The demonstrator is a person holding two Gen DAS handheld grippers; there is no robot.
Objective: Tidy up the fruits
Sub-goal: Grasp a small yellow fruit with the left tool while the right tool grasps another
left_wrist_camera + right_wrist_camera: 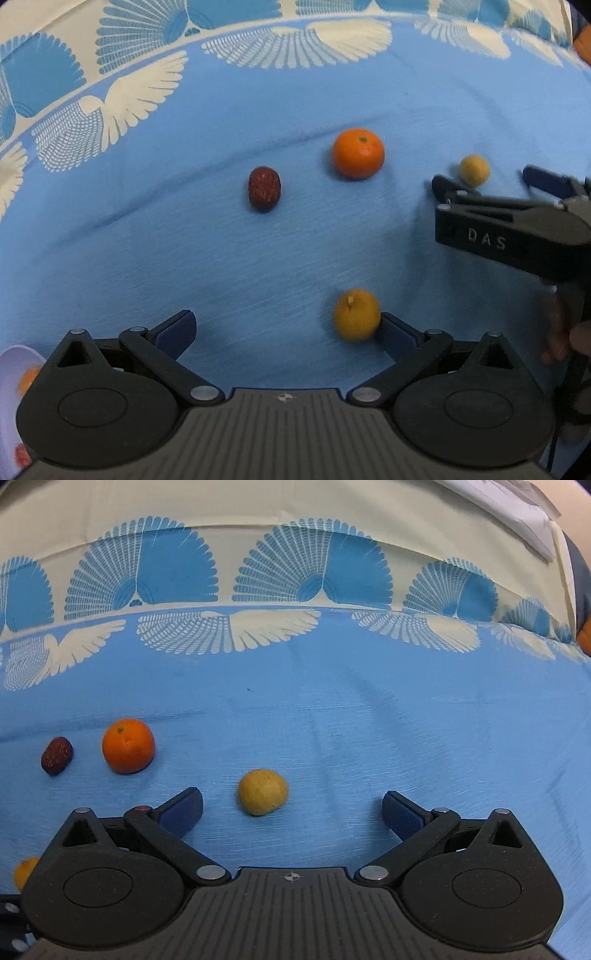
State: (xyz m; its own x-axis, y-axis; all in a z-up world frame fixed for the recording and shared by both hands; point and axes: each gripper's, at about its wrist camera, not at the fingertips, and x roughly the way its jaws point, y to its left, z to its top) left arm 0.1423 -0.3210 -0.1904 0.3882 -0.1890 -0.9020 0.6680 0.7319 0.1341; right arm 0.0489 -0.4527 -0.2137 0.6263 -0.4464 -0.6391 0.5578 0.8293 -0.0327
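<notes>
Left gripper (pixel 286 325): jaws spread; smooth yellow fruit (pixel 356 314) touching right pad.
Right gripper (pixel 291 808): jaws spread; dimpled round yellow ball (pixel 263 792) between.
Cloth (pixel 369 720): woven blue.

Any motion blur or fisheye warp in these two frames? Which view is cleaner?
Left wrist: motion blur, streaked cloth, smeared yellow fruit by the open left tongs; date and orange fairly sharp. Right wrist: cleaner, pale fruit crisp between the open right tongs. Both: cloth border bowed by fisheye, dark corners, soft even light.

On the tablecloth (pixel 369 720), the date (pixel 56 756) lies left of the orange (pixel 127 745), the lemon (pixel 262 791) nearer right.
</notes>
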